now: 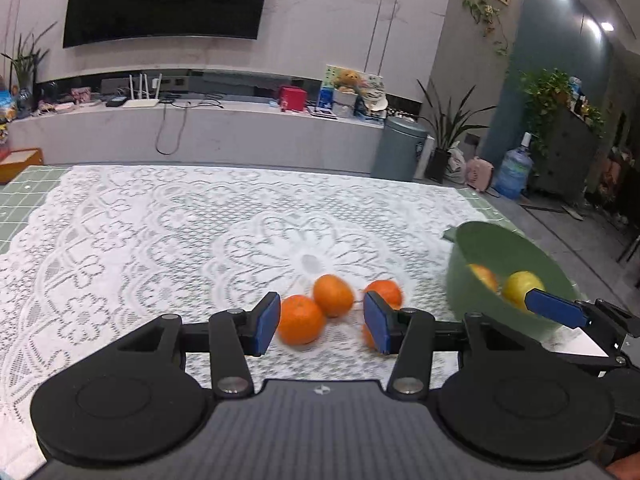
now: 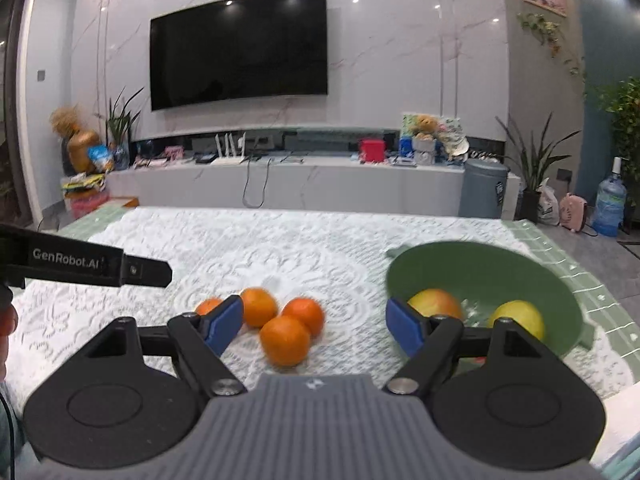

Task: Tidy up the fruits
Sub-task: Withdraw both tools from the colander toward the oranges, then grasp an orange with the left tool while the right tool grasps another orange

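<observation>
Blue-padded and black-armed, the left gripper reaches in from the bottom of its own frame, tilted down over the white lace tablecloth. Its jaws stand moderately apart with nothing pressed between them — the pads touch no fruit. Just past the fingertips, slightly below centre of the frame, lies a cluster of oranges: one sits beside the left pad, another is partly hidden behind the right pad, and whether that one touches the pad cannot be told through the blur.

In the right wrist view the right gripper also points forward and down from the bottom edge, its jaws wide and empty. The same oranges lie in the gap beyond its fingertips, nearer the left finger. At the right of that frame a green bowl stands on the cloth, holding a reddish-yellow apple and a yellow fruit — the right finger's pad overlaps the bowl's near rim in the picture. At the left edge of that frame the side of the left gripper shows as a black bar with lettering, with part of a hand below it.
</observation>
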A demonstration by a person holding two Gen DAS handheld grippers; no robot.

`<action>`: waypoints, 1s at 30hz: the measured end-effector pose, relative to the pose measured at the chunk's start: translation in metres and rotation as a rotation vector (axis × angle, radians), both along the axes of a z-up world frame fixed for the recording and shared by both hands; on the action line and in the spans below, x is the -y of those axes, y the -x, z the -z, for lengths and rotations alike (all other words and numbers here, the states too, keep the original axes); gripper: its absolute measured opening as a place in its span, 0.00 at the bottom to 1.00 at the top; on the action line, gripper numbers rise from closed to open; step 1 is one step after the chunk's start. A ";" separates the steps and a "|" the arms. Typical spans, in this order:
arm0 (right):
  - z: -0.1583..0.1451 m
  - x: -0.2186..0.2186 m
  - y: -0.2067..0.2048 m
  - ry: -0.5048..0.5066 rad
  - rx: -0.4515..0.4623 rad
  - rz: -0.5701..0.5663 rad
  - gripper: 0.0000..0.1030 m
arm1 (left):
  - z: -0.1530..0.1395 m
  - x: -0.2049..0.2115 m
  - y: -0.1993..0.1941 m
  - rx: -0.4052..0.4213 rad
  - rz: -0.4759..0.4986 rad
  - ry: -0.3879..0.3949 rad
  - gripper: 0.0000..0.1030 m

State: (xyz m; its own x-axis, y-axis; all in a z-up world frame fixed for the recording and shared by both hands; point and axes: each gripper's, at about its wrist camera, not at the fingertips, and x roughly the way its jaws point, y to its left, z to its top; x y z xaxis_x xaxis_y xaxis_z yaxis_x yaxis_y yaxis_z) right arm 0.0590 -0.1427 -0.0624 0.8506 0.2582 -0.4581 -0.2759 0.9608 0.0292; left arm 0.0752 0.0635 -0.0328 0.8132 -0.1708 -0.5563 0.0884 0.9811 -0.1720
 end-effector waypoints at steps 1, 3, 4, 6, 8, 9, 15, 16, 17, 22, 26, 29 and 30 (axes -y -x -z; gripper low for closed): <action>0.004 -0.003 0.000 0.008 -0.003 -0.008 0.73 | 0.003 -0.001 0.000 -0.002 -0.001 -0.008 0.55; 0.011 -0.008 -0.002 0.025 -0.006 -0.023 0.72 | 0.010 -0.003 -0.002 -0.018 -0.006 -0.018 0.55; 0.014 -0.011 -0.003 0.032 -0.010 -0.033 0.72 | 0.014 -0.003 -0.003 -0.024 -0.006 -0.023 0.55; 0.020 -0.016 -0.007 0.037 -0.021 -0.047 0.71 | 0.021 -0.003 -0.006 -0.034 -0.006 -0.038 0.55; 0.027 -0.019 -0.011 0.047 -0.028 -0.063 0.70 | 0.027 -0.001 -0.009 -0.044 0.000 -0.042 0.55; 0.030 -0.021 -0.013 0.055 -0.033 -0.069 0.69 | 0.030 0.000 -0.010 -0.045 0.003 -0.044 0.55; 0.043 -0.028 -0.025 0.064 -0.071 -0.090 0.68 | 0.043 0.001 -0.023 -0.039 -0.001 -0.058 0.55; 0.045 -0.029 -0.027 0.060 -0.078 -0.090 0.68 | 0.045 0.001 -0.025 -0.037 -0.004 -0.057 0.55; 0.048 -0.030 -0.031 0.057 -0.085 -0.091 0.68 | 0.046 0.001 -0.028 -0.038 -0.005 -0.056 0.55; 0.056 -0.033 -0.042 0.065 -0.092 -0.094 0.68 | 0.057 0.004 -0.040 -0.057 0.002 -0.060 0.55; 0.063 -0.034 -0.050 0.068 -0.101 -0.097 0.66 | 0.063 0.008 -0.047 -0.056 0.011 -0.079 0.57; 0.066 -0.036 -0.055 0.064 -0.115 -0.099 0.63 | 0.066 0.007 -0.051 -0.064 0.008 -0.074 0.57; 0.066 -0.036 -0.057 0.062 -0.116 -0.101 0.61 | 0.067 0.007 -0.053 -0.063 0.008 -0.075 0.57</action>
State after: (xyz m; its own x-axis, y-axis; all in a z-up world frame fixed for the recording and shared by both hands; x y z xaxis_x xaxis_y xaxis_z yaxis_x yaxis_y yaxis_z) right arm 0.1156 -0.1065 -0.1289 0.7624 0.3081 -0.5690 -0.3696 0.9292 0.0080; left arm 0.1278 0.0568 -0.0995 0.7753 -0.1331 -0.6174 0.0878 0.9908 -0.1034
